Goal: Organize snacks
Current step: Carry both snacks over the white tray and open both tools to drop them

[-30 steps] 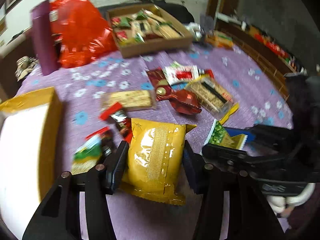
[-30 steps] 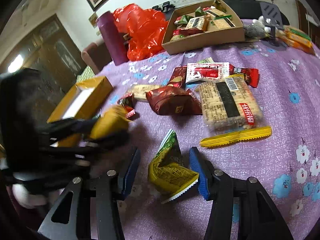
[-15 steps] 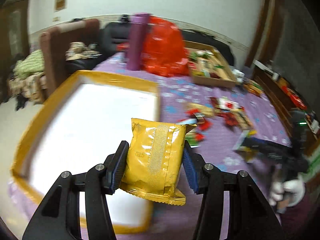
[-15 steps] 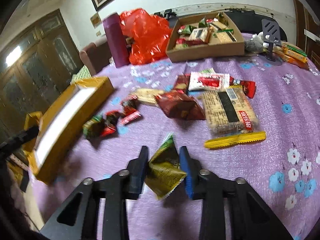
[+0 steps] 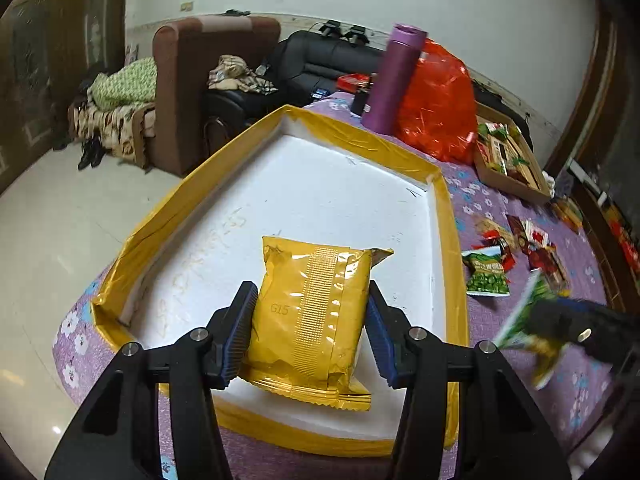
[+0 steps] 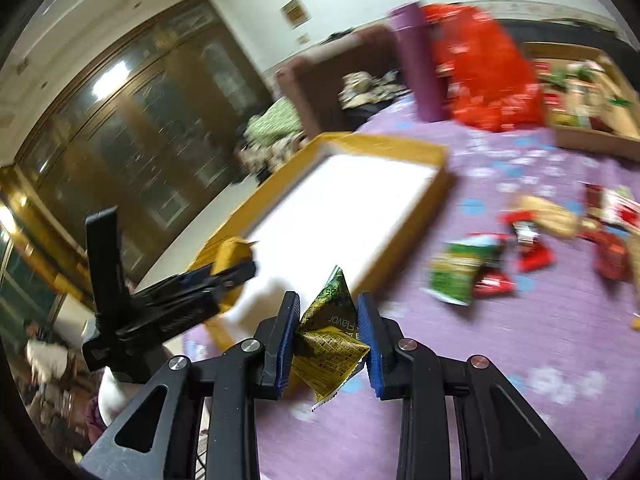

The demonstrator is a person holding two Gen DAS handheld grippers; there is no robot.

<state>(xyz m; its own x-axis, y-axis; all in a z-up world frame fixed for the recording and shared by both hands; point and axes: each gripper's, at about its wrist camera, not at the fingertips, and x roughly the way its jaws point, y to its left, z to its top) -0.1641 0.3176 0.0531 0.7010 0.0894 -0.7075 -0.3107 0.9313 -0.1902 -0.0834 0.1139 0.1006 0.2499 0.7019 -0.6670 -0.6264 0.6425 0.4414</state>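
My left gripper (image 5: 310,330) is shut on a gold foil snack packet (image 5: 310,320) and holds it above the near end of a white tray with a yellow rim (image 5: 328,184). My right gripper (image 6: 329,340) is shut on a green and yellow snack packet (image 6: 330,338) and holds it above the purple tablecloth, just right of the tray (image 6: 360,216). The right gripper and its packet (image 5: 532,336) show blurred at the right of the left wrist view. The left gripper with the gold packet (image 6: 234,256) shows at the left of the right wrist view.
Several loose snacks (image 5: 516,248) lie on the purple flowered cloth (image 6: 520,360) right of the tray. A purple flask (image 5: 394,80), a red plastic bag (image 5: 438,104) and a cardboard box of snacks (image 5: 508,160) stand at the far side. Armchairs stand beyond the table's edge.
Both grippers have lifted their packets off the cloth and swung left. The gold packet now hangs over the white tray; the green packet has come close to the tray's right side.
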